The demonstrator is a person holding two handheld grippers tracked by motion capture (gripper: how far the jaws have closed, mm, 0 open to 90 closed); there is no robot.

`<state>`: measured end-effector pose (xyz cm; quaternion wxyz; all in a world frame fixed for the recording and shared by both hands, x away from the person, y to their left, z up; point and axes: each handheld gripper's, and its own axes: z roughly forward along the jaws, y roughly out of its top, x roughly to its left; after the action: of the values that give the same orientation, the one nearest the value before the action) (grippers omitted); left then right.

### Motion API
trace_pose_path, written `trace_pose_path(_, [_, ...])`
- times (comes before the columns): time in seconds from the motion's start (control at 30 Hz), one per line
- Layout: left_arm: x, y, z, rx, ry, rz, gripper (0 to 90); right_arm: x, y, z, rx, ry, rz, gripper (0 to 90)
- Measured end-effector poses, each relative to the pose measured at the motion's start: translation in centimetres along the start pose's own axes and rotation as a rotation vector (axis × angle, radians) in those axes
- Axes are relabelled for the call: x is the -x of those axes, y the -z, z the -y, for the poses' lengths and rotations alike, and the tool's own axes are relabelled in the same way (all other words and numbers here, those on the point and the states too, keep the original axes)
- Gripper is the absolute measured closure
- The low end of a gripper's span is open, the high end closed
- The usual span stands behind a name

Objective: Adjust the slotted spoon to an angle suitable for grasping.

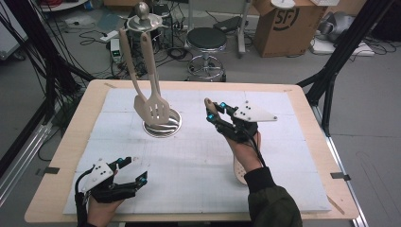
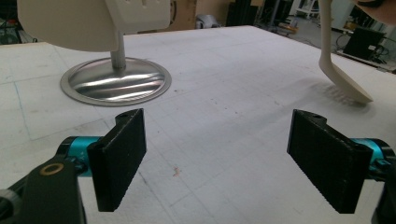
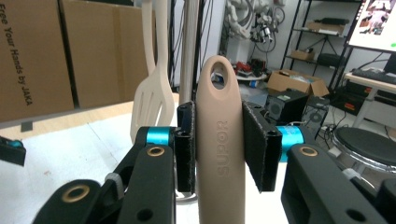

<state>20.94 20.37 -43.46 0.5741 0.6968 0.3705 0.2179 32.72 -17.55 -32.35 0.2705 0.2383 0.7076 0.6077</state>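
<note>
A metal stand with a round base (image 1: pixel 162 124) (image 2: pixel 116 81) rises at the table's middle left. From it hang a beige slotted spatula (image 1: pixel 158 109) (image 3: pixel 152 100) and a second beige utensil (image 1: pixel 142 106). My right gripper (image 1: pixel 213 111) (image 3: pixel 218 112) is shut on the handle of a third beige utensil (image 3: pixel 219 140), just below its hanging hole. That utensil's head (image 1: pixel 239 171) (image 2: pixel 343 79) points down at the mat, below the hand. My left gripper (image 1: pixel 137 170) (image 2: pixel 217 154) rests at the near left, open, with nothing between its jaws.
A white mat (image 1: pixel 283 142) covers the wooden table (image 1: pixel 71 142). Behind the table stand a black stool (image 1: pixel 206 40) and a cardboard box (image 1: pixel 288 23), and cables lie on the floor. Black frame posts (image 1: pixel 345 47) flank the table.
</note>
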Motion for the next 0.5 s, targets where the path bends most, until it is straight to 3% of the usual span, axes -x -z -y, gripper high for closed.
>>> trace_pose_path(0.5, [-0.2, 0.9, 0.2, 0.013, 0.010, -0.013, 20.2, 0.7, -0.3, -1.2, 0.084, -0.067, -0.020, 67.5])
